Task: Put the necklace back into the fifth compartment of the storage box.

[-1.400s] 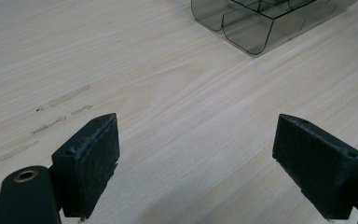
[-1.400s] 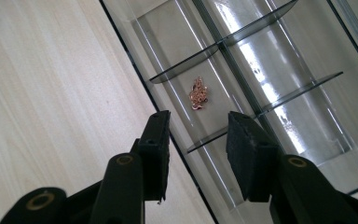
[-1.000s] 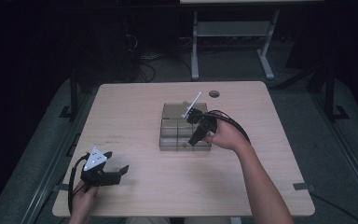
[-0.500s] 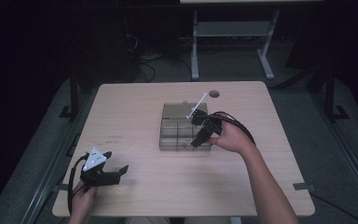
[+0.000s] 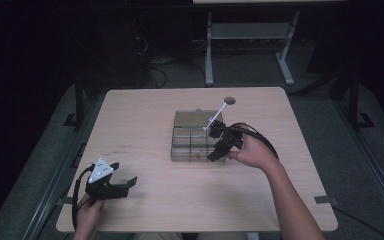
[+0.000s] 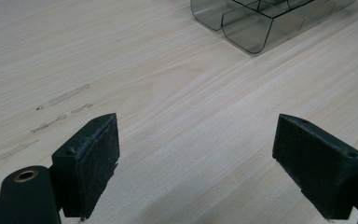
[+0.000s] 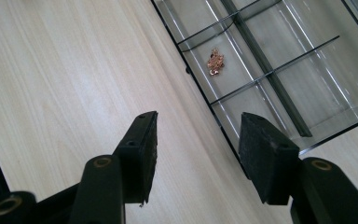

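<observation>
Wood table [image 5: 145, 115], dark room, no readable writing. Clear divided box [image 5: 195, 137] at centre holds small copper piece [image 7: 215, 61]. Right gripper [image 5: 219, 150] at box edge, left gripper [image 5: 122, 186] near corner; both spread, empty.

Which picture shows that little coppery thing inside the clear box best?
The right gripper view: the coppery piece lies plainly in one compartment of the clear box. The high view gives only a faint speck; the left gripper view catches just the box's corner.

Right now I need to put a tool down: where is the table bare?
Bare: the wide strip of table left of the clear organizer box, and the near middle between the left claw and the person's right forearm. Crowded: the box's right side, where the right claw hovers.
</observation>
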`<state>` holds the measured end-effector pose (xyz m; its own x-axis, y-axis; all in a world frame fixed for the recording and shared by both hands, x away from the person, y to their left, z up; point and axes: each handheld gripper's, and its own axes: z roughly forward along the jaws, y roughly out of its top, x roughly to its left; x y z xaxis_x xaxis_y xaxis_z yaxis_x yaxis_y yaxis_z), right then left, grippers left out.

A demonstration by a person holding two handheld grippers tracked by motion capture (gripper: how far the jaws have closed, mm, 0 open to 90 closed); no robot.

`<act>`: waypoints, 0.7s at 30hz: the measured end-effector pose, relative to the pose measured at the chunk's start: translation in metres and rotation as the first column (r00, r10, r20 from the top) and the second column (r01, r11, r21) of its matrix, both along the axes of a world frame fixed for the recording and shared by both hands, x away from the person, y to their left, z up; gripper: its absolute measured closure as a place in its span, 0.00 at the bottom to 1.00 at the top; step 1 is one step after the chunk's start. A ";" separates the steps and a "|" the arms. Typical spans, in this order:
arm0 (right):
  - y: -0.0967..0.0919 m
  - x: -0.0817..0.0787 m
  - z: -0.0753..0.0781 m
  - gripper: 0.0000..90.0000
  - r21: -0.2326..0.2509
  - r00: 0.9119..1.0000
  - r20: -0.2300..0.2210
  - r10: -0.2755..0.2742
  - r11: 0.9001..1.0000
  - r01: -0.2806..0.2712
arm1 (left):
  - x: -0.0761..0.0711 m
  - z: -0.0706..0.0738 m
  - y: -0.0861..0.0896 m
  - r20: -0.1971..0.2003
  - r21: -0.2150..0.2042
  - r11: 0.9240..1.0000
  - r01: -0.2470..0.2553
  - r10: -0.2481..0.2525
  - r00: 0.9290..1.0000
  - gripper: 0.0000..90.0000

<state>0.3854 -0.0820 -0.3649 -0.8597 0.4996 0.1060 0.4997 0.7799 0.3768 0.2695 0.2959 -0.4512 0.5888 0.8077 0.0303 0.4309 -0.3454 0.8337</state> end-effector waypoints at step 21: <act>-0.021 -0.014 -0.008 0.47 0.009 1.000 0.007 -0.019 1.000 0.019 | 0.000 0.000 -0.002 0.003 0.004 1.000 0.008 -0.008 1.000 0.16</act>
<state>0.3712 -0.1033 -0.3725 -0.8508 0.5150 0.1048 0.5119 0.7668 0.3872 0.2697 0.2941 -0.4516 0.5955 0.8026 0.0353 0.4257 -0.3525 0.8334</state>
